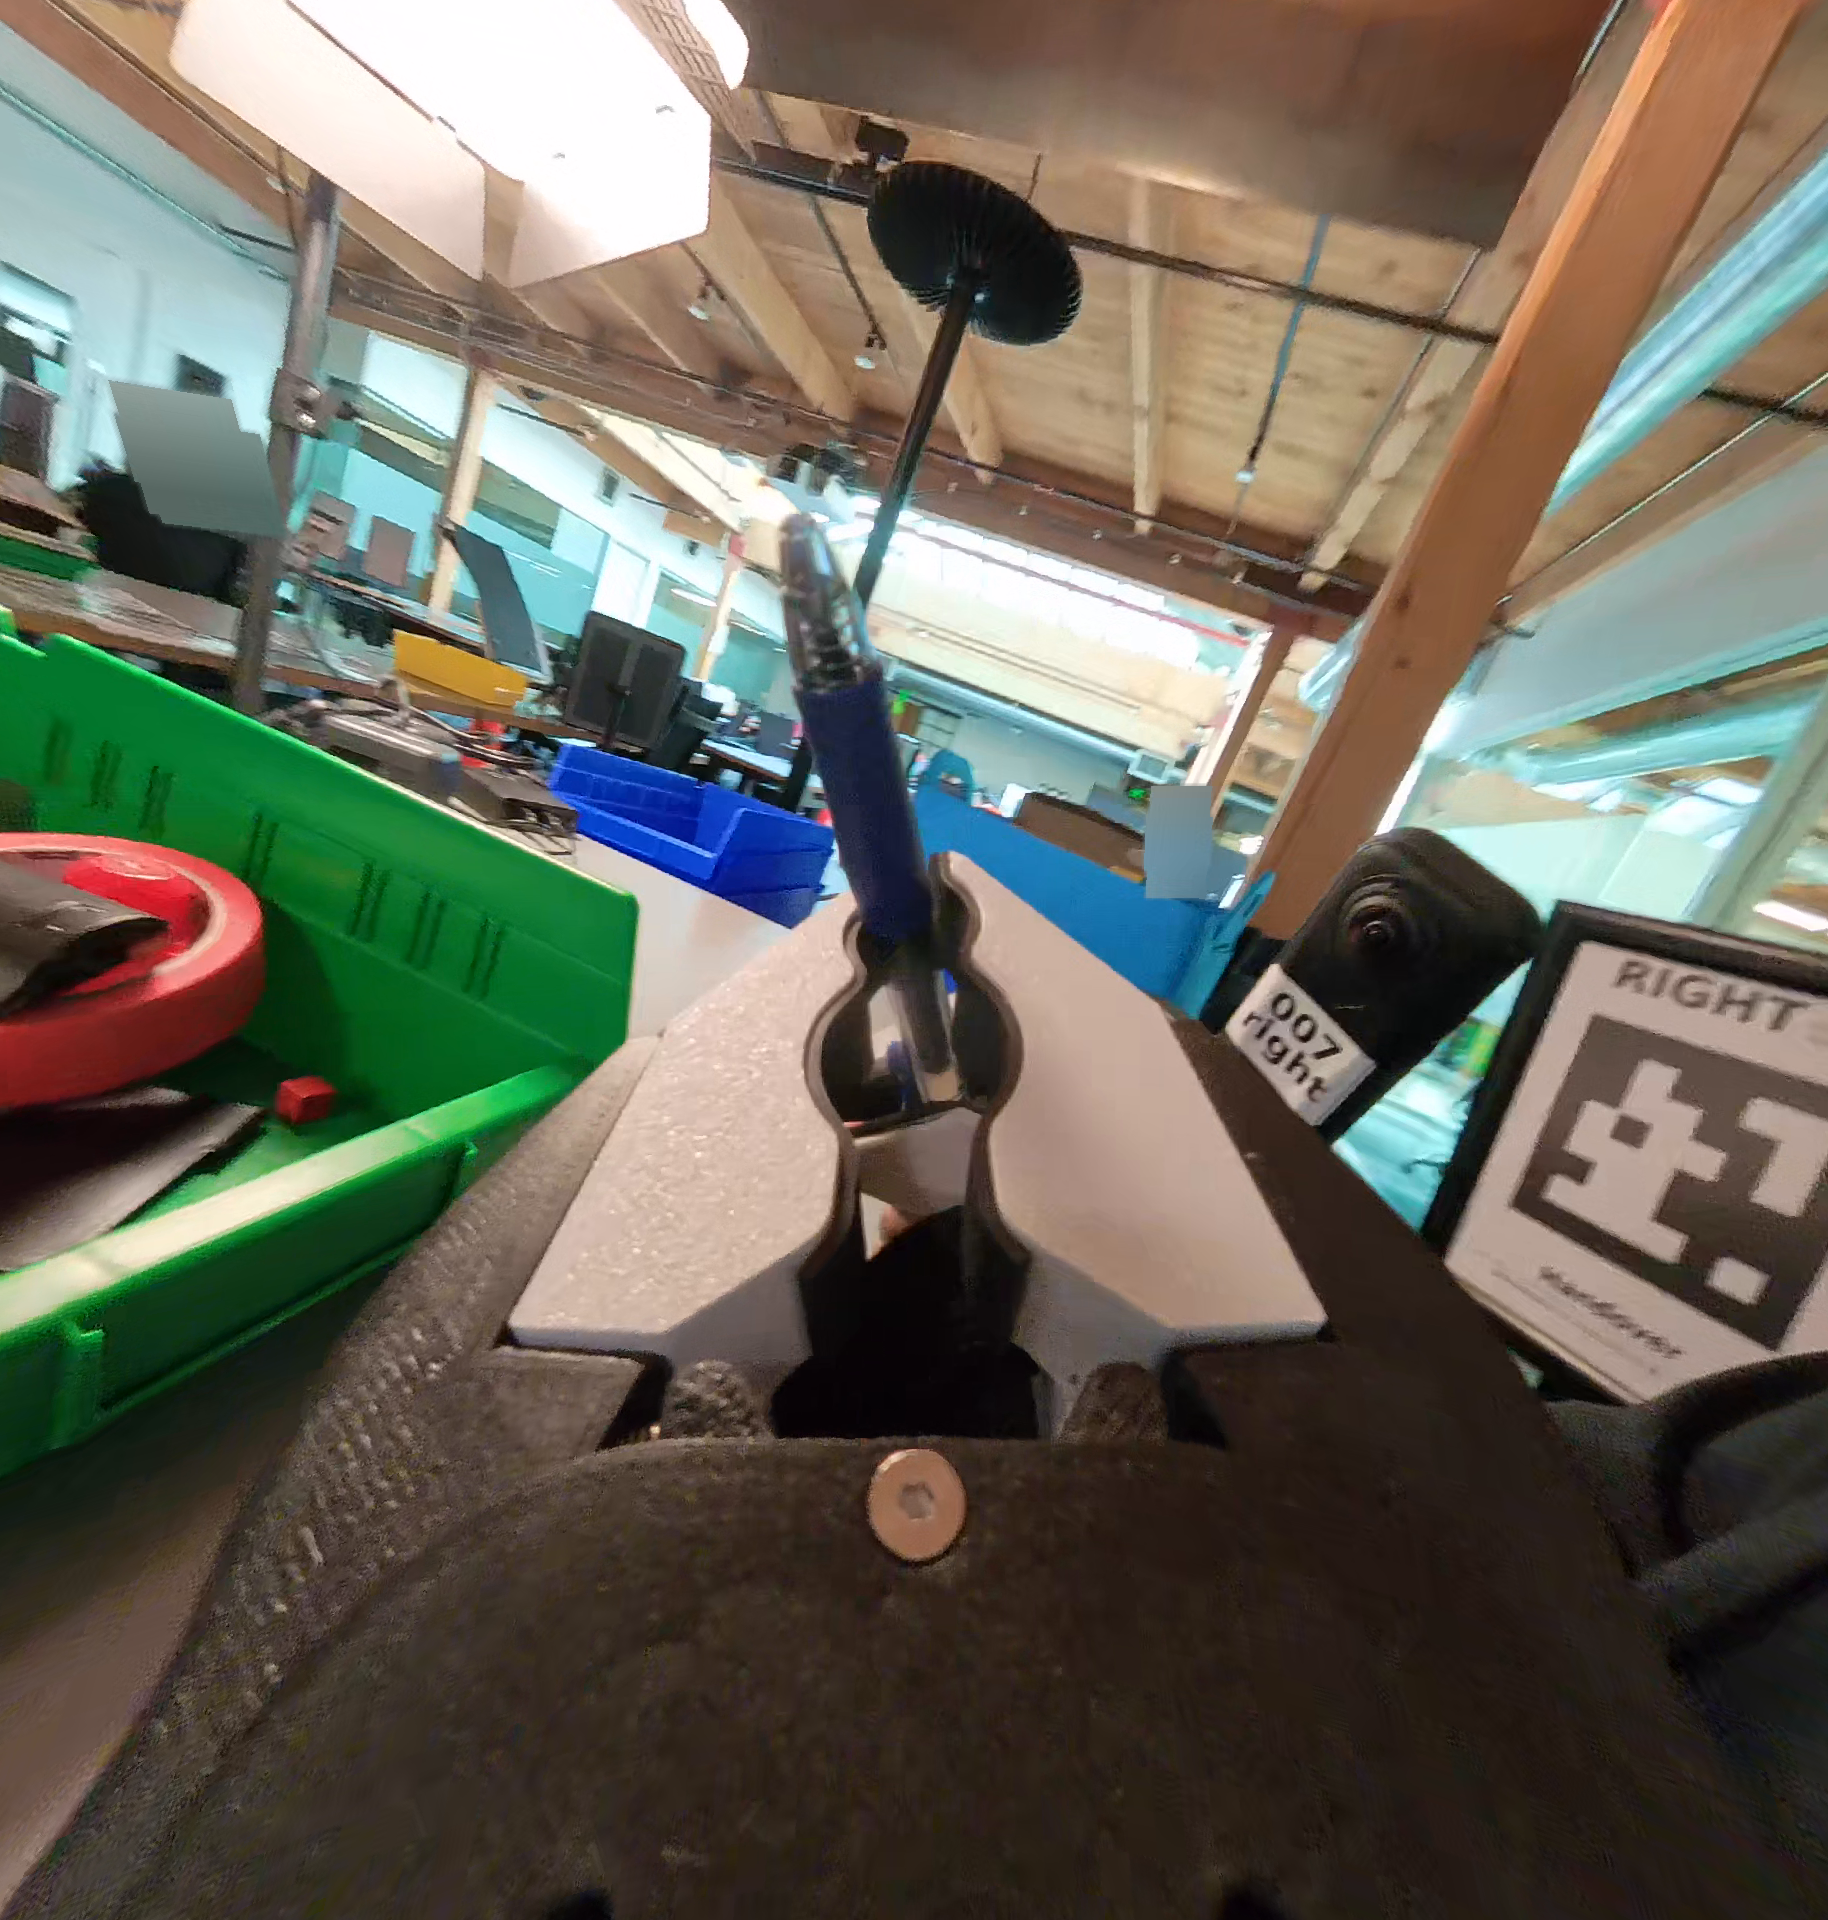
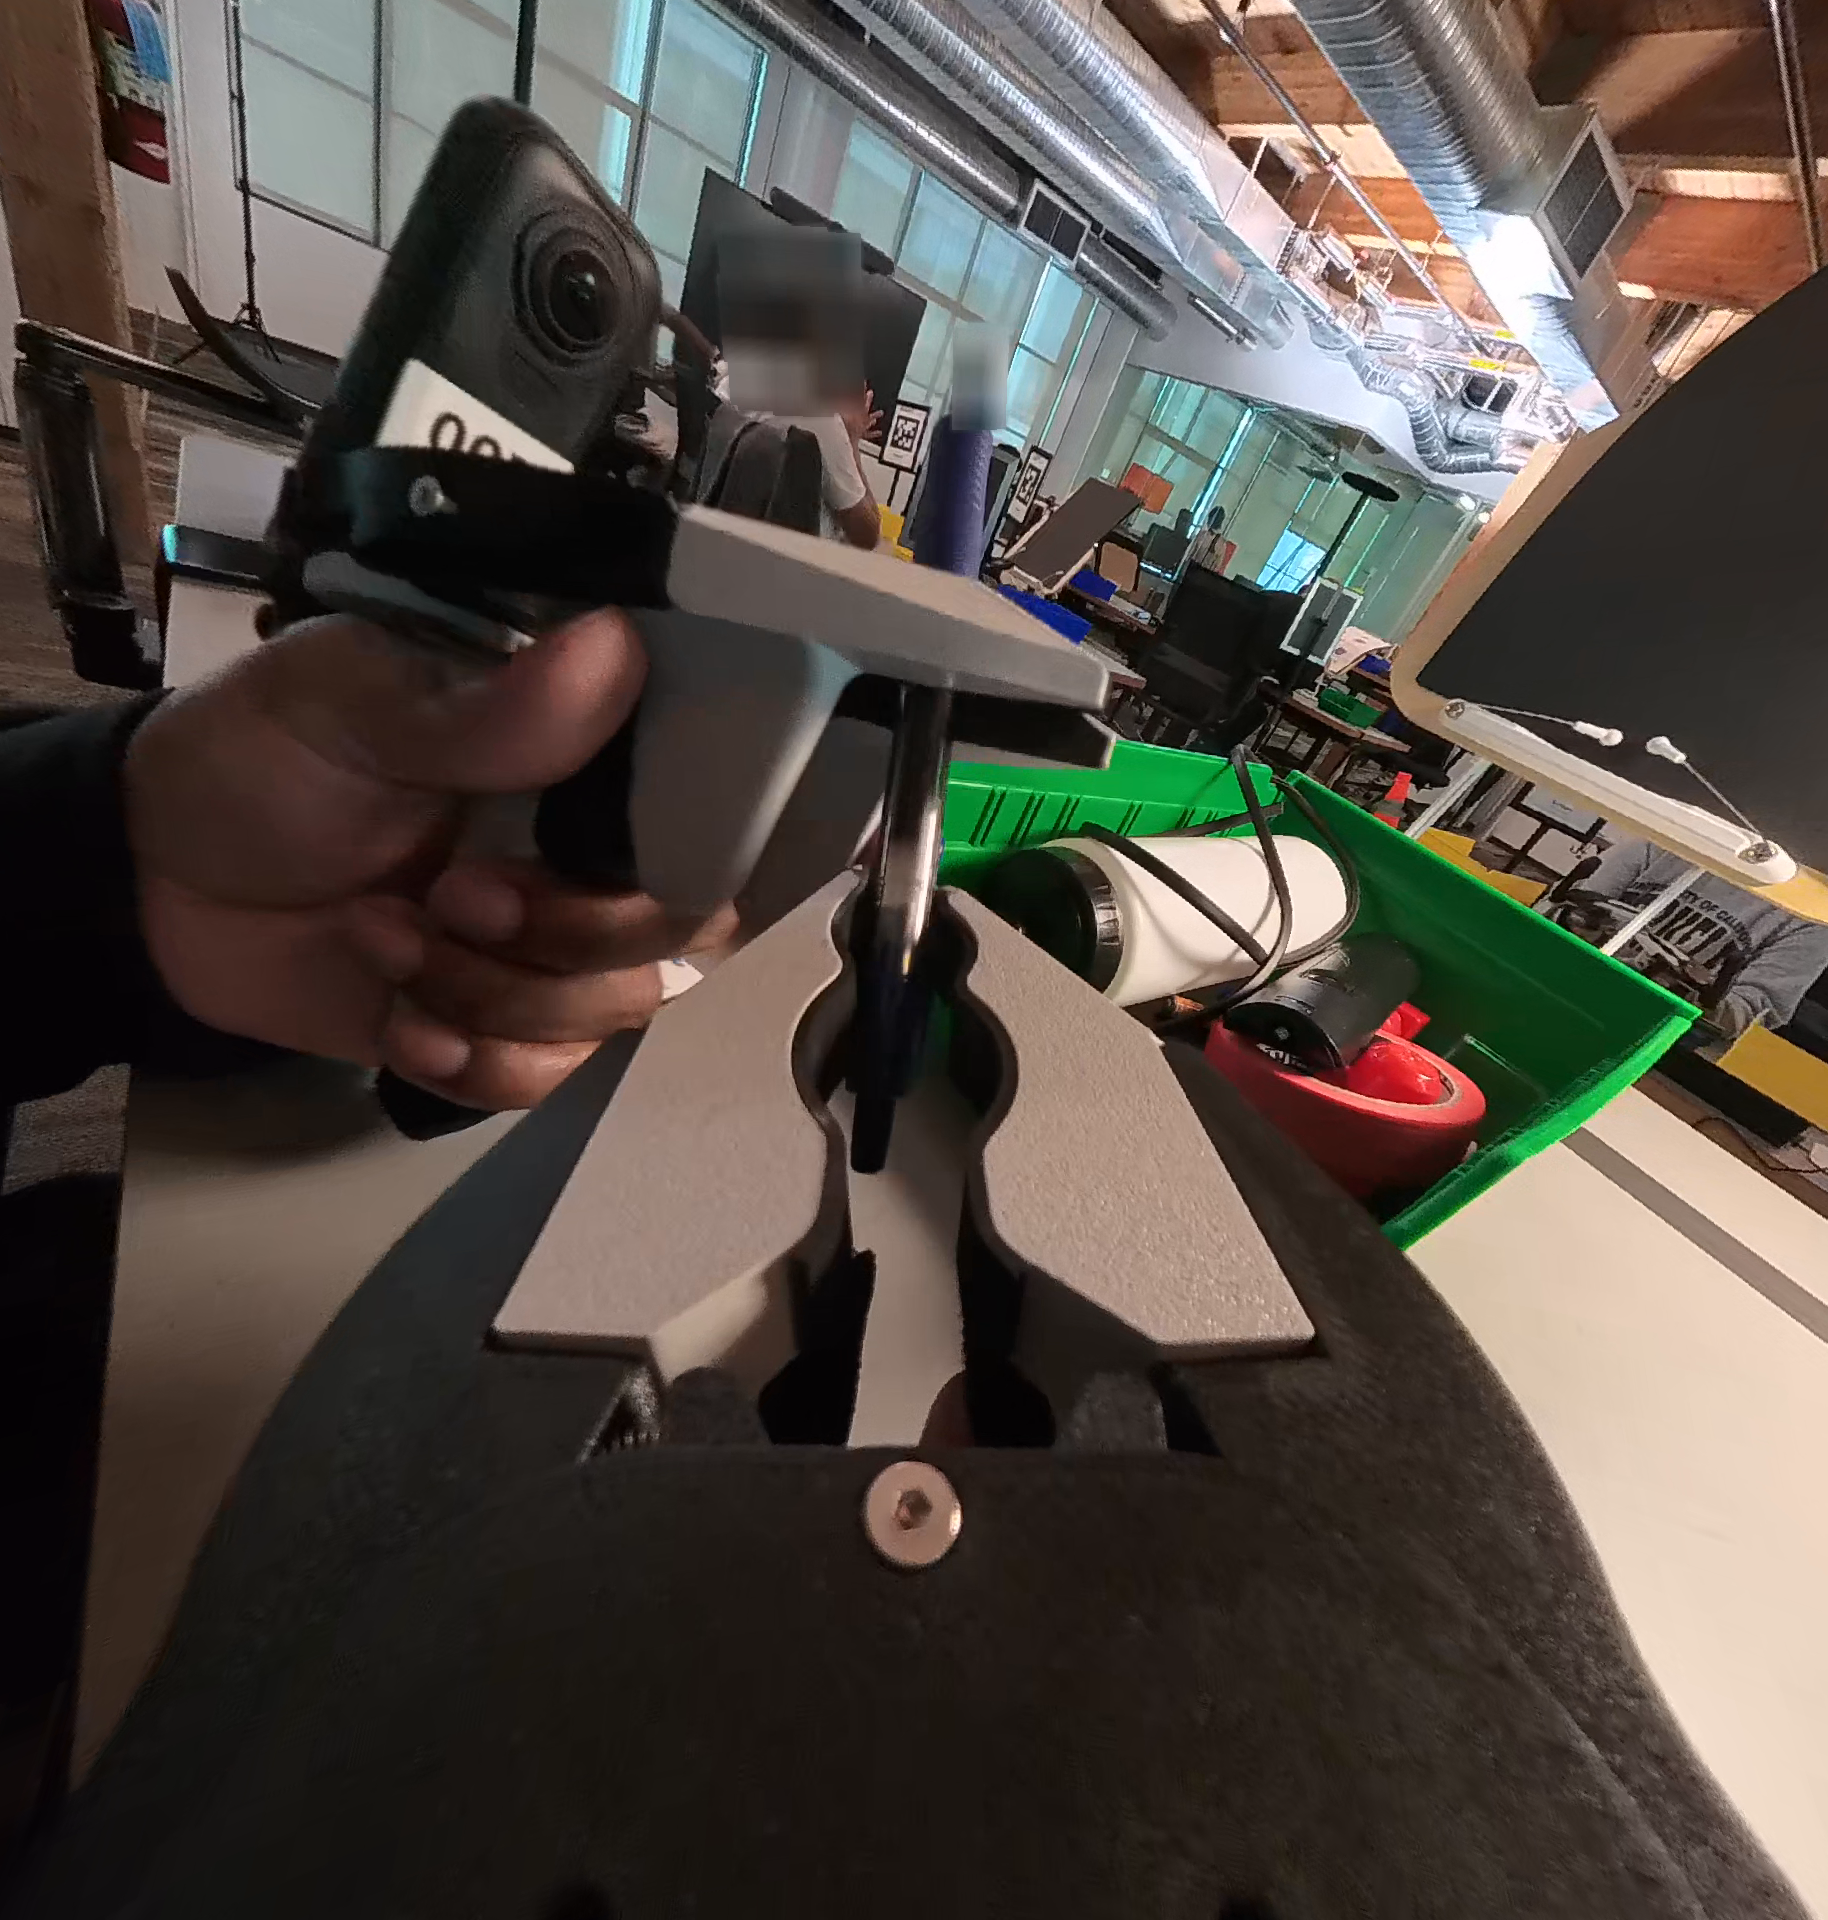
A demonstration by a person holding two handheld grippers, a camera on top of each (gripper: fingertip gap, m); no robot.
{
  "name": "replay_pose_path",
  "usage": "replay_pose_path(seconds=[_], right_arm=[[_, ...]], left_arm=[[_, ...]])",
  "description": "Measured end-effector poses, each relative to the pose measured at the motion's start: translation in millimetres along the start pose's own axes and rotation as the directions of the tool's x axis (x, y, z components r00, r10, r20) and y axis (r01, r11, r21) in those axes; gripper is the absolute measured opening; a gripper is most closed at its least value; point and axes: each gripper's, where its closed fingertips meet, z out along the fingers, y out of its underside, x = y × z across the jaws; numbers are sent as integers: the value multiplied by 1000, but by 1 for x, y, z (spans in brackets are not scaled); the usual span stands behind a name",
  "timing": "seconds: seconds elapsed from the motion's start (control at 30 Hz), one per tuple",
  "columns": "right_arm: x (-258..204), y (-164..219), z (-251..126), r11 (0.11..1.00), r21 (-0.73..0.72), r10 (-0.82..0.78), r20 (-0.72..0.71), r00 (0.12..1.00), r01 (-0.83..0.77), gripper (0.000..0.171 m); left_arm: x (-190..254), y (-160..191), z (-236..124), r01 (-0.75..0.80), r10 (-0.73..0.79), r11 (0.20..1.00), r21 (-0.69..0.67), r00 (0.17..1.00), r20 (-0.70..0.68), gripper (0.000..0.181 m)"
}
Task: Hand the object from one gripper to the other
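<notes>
We see the left claw (image 1: 905, 914) pinching a blue-gripped pen with a clear barrel (image 1: 860, 769) at its grey tips, the pen sticking up past the tips, tilted slightly left. In the right wrist view the right claw (image 2: 902, 930) has its tips against the pen's lower end (image 2: 894, 997), though we cannot tell if it is pressed tight. Above, the left claw (image 2: 1035, 686) holds the same pen from the side, a hand (image 2: 370, 842) wrapped on its handle. So both claws meet the pen, held in the air over the pale surface (image 2: 1668, 1403). Beside them sits a green plastic bin (image 2: 1575, 1029) holding a red tape roll (image 2: 1346, 1122) and a white cylinder (image 2: 1201, 904). The left view also shows the bin (image 1: 453, 914) and the tape roll (image 1: 131, 987).
</notes>
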Motion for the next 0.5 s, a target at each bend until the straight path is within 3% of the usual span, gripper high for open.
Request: replay_pose_path(seconds=[0.1,0.2,0.33,0.5], right_arm=[[1,-5,-1,1000,28,-6,-13,1000,7,13],[6,-7,-3,999,43,10,-28,1000,-9,31],[3,-6,-2,999,38,-24,-25,999,25,11],[10,-14,-7,997,80,3,-48,999,1,12]], left_arm=[[0,-4,-2,-19,19,1000,21,1000,7,7],[-6,-15,-7,68,-67,994,84,998,-9,7],[-2,-13,-6,165,-159,983,77,984,-77,7],[-1,-13,-6,183,-176,980,75,980,-88,8]])
